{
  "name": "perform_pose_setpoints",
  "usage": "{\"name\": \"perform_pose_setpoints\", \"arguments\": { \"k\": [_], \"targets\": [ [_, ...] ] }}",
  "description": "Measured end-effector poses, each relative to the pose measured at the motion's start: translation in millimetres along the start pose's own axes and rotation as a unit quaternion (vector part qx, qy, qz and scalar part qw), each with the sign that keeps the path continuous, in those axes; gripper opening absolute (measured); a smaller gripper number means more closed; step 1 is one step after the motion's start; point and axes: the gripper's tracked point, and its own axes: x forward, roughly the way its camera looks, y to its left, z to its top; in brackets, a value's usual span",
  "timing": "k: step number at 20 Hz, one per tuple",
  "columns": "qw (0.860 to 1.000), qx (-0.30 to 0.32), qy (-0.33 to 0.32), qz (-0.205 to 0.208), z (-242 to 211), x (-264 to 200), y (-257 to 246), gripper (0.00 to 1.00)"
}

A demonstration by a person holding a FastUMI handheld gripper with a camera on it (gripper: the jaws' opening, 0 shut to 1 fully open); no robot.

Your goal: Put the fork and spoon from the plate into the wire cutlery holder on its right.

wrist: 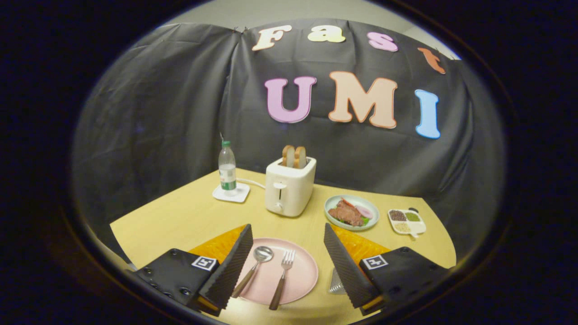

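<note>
While spread apart above the plate [289, 282], the tool [285, 241] over a yellow table [180, 216], black-draped booth wall [158, 113] behind.

Spoon [257, 266] lay left of fork [282, 277] on plate [302, 275]; wire cutlery holder [336, 283] right; toaster [289, 186] behind.

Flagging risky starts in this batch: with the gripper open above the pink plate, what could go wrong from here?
1. The metal spoon with the wooden handle and the matching fork lie close side by side on the round pink plate; the open gripper spans both, so closing might catch both or nudge one away.
2. The wire cutlery holder is mostly hidden behind one finger, so the drop may be misjudged.
3. Both lie flat, so the fingers may slip on them.
</note>
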Motion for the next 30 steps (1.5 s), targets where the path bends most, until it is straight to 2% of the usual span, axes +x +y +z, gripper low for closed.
{"name": "perform_pose_setpoints", "arguments": {
  "k": [9,13,20,22,26,27,30],
  "targets": [
    [0.99,-0.035,0.139,0.003,-112,31,2,1.0],
    [0.982,-0.052,0.183,0.006,-141,36,3,0.77],
    [0.974,-0.058,0.22,0.005,-157,41,2,0.33],
    [0.972,-0.063,0.225,-0.007,-159,43,-4,0.26],
    [0.969,-0.061,0.24,0.008,-159,39,-1,0.14],
    [0.972,-0.07,0.224,0.004,-151,39,-2,0.11],
    [0.967,-0.111,0.229,0.0,-138,33,-11,0.07]
  ]
}}
